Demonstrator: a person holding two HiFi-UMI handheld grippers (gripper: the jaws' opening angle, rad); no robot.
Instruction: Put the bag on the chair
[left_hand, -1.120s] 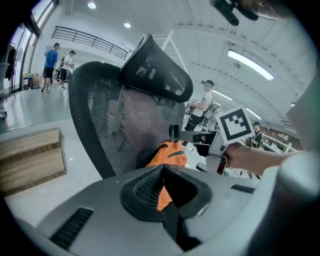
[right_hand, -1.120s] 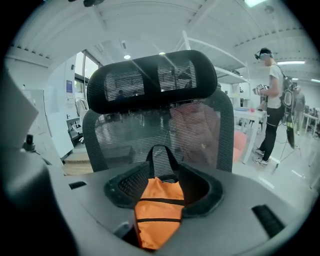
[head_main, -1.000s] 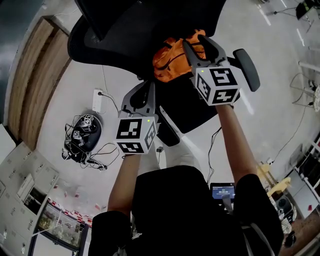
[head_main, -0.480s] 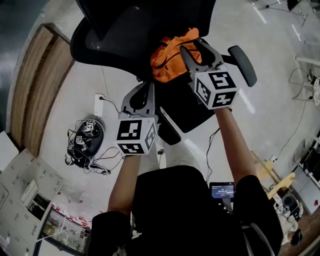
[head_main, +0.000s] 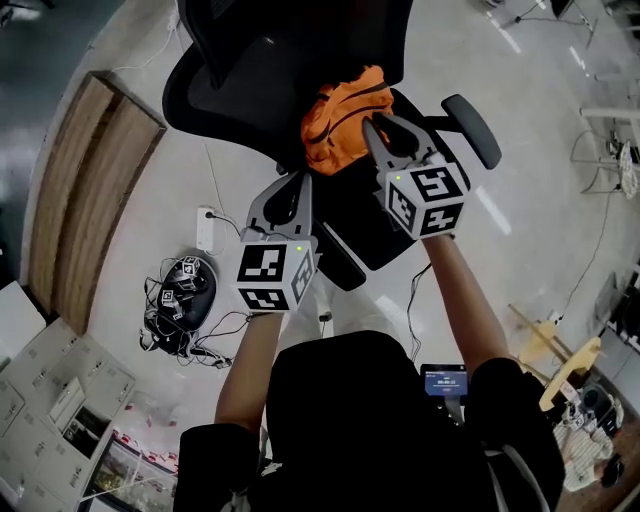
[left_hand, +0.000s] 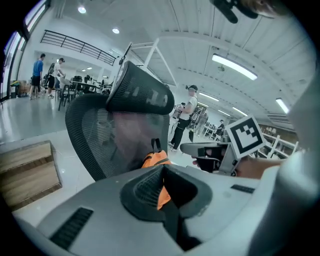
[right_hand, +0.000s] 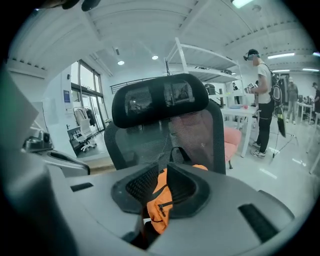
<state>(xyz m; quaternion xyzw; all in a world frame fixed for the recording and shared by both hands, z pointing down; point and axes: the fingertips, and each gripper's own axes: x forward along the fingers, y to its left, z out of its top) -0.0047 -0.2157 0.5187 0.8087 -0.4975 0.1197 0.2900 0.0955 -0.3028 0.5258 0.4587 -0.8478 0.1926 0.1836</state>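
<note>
R gripper (right_hand: 161, 170): jaws have just been closing and now leave a narrow gap. The orange bag (head_main: 343, 115) shows thru it but sits beyond the pads, not pinched. In head view its tips are right at the bag's near edge; can't tell if they touch. L gripper (left_hand: 161, 169): jaws together at the tips, nothing held, lower left of the bag and apart from it.

Bag is on the chair (head_main: 250, 90) seat, up against the mesh back.

Only R gripper view shows the bag's zipper (right_hand: 162, 205) and a pink seat (right_hand: 232, 140) behind. Only L gripper view shows R gripper's marker cube beside an armrest (left_hand: 200, 148).

Only head view shows the floor (head_main: 120, 270): pale grey, w/ a wood platform (head_main: 85, 180) at left and a white power strip (head_main: 207, 228). A dark round holder (head_main: 195, 300) has small marker cubes and tangled cables in it. Lockers (head_main: 45, 385) are at lower left.

Room: big open hall w/ strip lights; people stand in the bkgd of both gripper views.
</note>
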